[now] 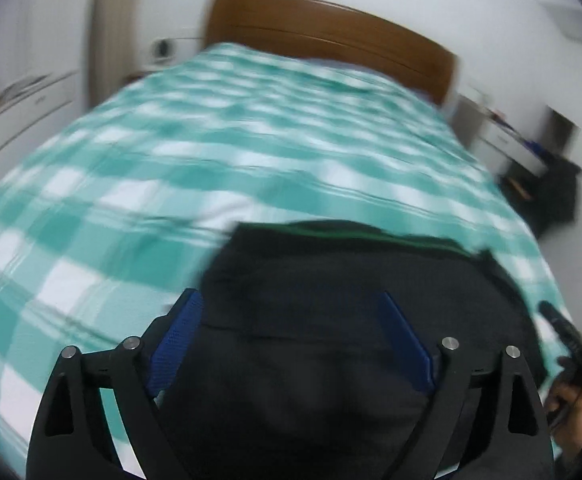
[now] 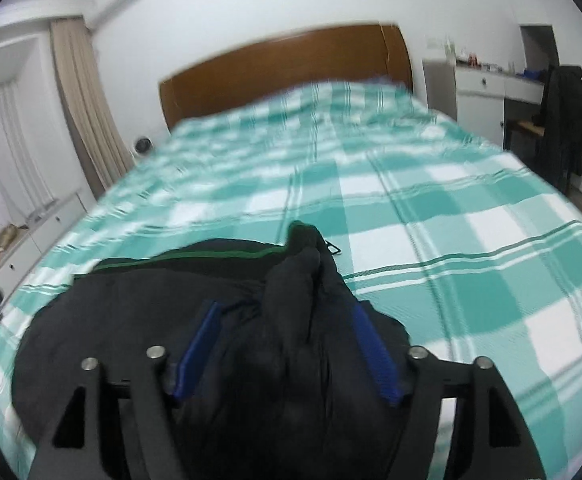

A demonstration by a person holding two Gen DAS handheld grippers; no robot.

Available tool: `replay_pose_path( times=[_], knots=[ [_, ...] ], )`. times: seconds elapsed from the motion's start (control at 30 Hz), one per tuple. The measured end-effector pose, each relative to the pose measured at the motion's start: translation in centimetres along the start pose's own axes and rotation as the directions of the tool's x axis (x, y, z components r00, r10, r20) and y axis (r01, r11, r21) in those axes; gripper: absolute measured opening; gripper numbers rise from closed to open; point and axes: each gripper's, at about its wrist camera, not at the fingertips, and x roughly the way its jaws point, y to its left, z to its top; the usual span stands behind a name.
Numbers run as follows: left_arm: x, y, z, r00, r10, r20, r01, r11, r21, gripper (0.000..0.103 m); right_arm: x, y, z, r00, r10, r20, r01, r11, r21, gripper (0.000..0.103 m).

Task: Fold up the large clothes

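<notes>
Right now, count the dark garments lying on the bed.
1. A single dark garment with a green stripe lies bunched at the near end of the checked bedspread. Folds may hide more. Another dark garment hangs off the bed, by the desk.

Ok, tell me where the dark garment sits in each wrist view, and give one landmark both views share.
Left wrist: dark garment fills the lower centre, on the checked bedspread.
Right wrist: dark garment lies lower left to centre, a bunched fold rising at its right.
Shared landmark: wooden headboard at the far end.
</notes>
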Motion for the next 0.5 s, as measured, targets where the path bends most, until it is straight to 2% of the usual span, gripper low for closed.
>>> replay_pose_path(
  times=[0.07,0.13,0.27,0.3,0.37,0.43,0.5],
  knots=[
    [1.3,-2.6,0.6,0.998,-0.051,-0.027,0.051,0.999,0.014,0.091,-1.2,0.5,-1.5,1.0,0.009,0.002,-0.009,0.999,-0.031,0.075],
    [3.5,-5.4,1.5,0.997,-0.065,-0.041,0.066,0.997,0.026,0.091,-1.3,0.8,-2.8,1.0,0.011,-0.024,-0.013,0.998,-0.065,0.075],
    [9.5,-8.6,2.8,0.996,-0.01,-0.09,0.014,0.999,0.045,0.09,-0.1,0.4,-4.5,0.996,0.027,-0.083,-0.033,0.997,-0.068,0.075],
    [11.5,-8.9,2.4,0.992,0.021,-0.122,-0.014,0.998,0.055,0.09,0.6,0.1,-4.9,0.993,0.042,-0.11,-0.048,0.997,-0.058,0.075],
    [15.3,-8.6,0.6,0.972,0.057,-0.228,-0.041,0.996,0.075,0.095,1.3,-0.6,-5.8,0.989,0.076,-0.13,-0.08,0.996,-0.027,0.075],
    [16.4,-8.8,-1.2,0.976,0.084,-0.201,-0.062,0.992,0.112,0.097,1.8,-1.8,-6.2,0.983,0.14,-0.119,-0.136,0.99,0.043,0.075],
    [16.8,-9.6,-2.1,0.977,0.128,-0.171,-0.1,0.982,0.162,0.098,2.1,-1.9,-6.6,0.981,0.153,-0.122,-0.146,0.987,0.063,0.075]
  ],
)
